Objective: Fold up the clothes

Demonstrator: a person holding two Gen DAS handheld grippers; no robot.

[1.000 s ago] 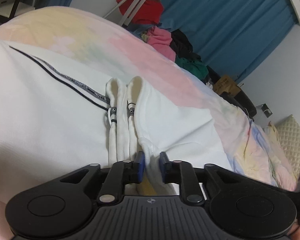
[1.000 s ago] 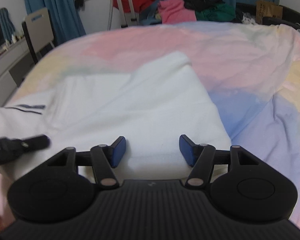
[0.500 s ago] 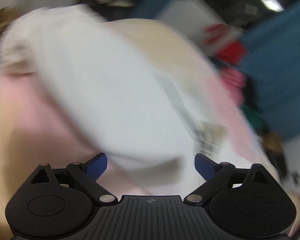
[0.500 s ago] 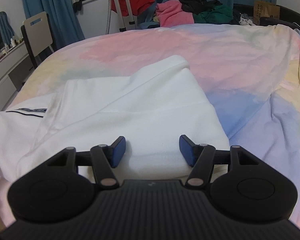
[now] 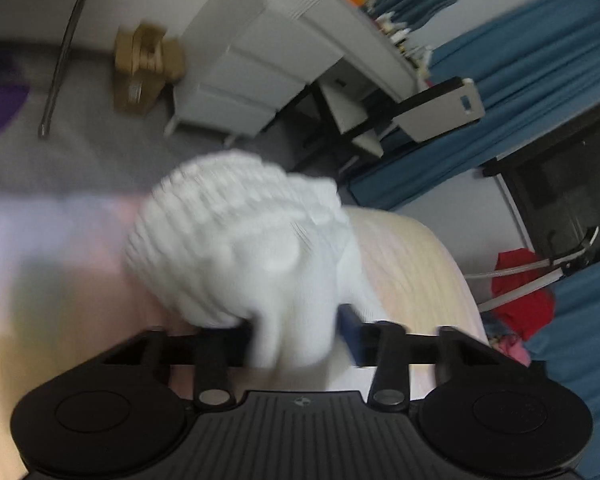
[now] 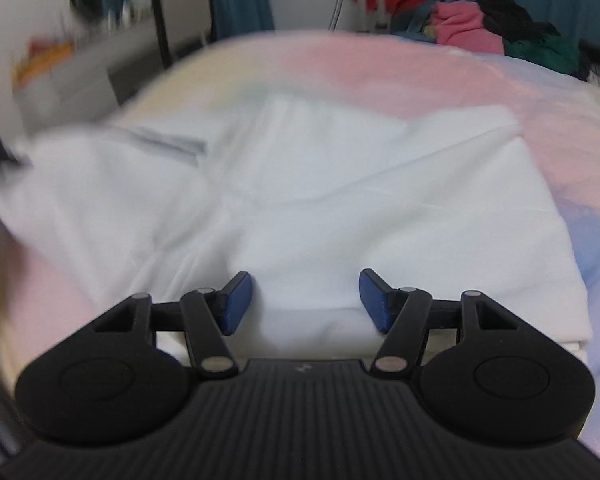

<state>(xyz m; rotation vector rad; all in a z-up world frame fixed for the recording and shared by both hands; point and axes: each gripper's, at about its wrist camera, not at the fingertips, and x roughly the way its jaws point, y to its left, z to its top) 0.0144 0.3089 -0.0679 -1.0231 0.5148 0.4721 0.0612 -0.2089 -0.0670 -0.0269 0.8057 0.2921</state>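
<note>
A bed (image 6: 400,64) in pastel sheets carries a white garment (image 6: 340,208). The left claw (image 5: 300,332) is closing, its jaws clamped on a bunched white fold (image 5: 240,248); the right claw (image 6: 305,300) is opening, its jaws apart over the garment, pinching nothing

- The left gripper (image 5: 296,336), open wide half a second ago, is closing on a bunched ribbed cuff of the white cotton garment (image 5: 244,248), now lifted off the pastel bedspread (image 5: 412,248).
- The right gripper's (image 6: 305,300) jaws are opening slightly.
</note>
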